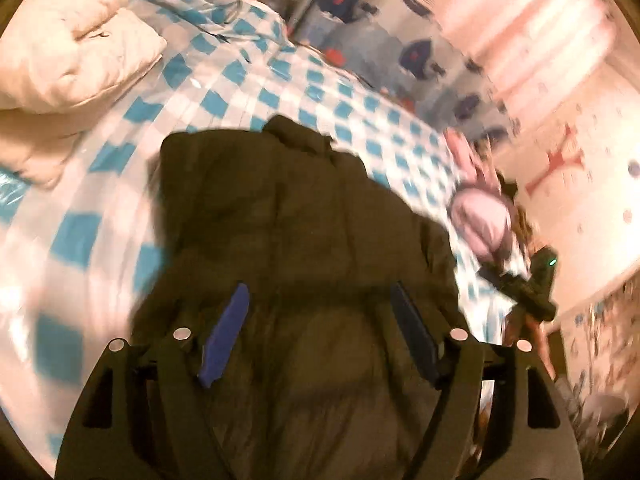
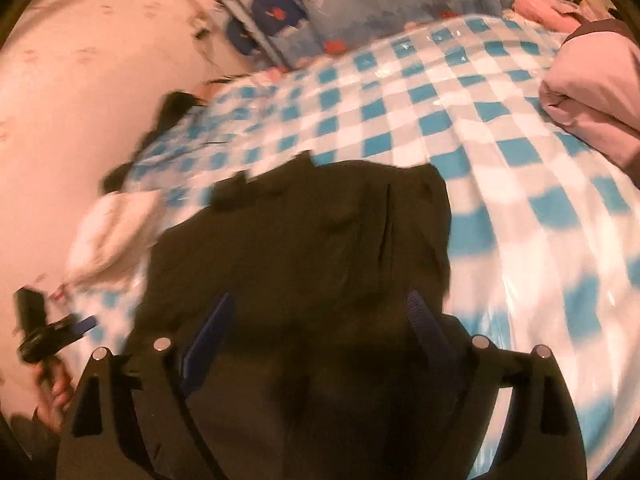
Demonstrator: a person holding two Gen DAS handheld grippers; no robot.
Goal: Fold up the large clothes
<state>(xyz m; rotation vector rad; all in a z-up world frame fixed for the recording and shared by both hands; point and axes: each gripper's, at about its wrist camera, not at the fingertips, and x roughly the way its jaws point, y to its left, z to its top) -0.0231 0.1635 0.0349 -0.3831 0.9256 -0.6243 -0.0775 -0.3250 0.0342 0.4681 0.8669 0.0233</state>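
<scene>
Two wrist views look down over a bed covered by a blue-and-white checked sheet (image 1: pixel 280 80). A large dark garment (image 1: pixel 288 208), apparently a jacket or coat, lies spread on the sheet directly ahead of and beneath both pairs of tongs. The left tongs (image 1: pixel 320 312) stand released, their blue fingers wide apart above the dark cloth with nothing pinched between them. The right tongs (image 2: pixel 320 320) are likewise released, spread wide over the same garment and grasping nothing. A folded white item (image 1: pixel 72 52) sits well beyond the left tongs to their left, and a folded pink item (image 2: pixel 596 92) lies well beyond the right tongs to their right. Both views are blurred by motion. Judging by the open tongs and the garment lying fairly flat, one fold seems just laid down and let go. The next move probably calls for choosing a fresh edge or corner of the garment, gripping it with both tongs, and bringing it across evenly without dragging the layers below.
</scene>
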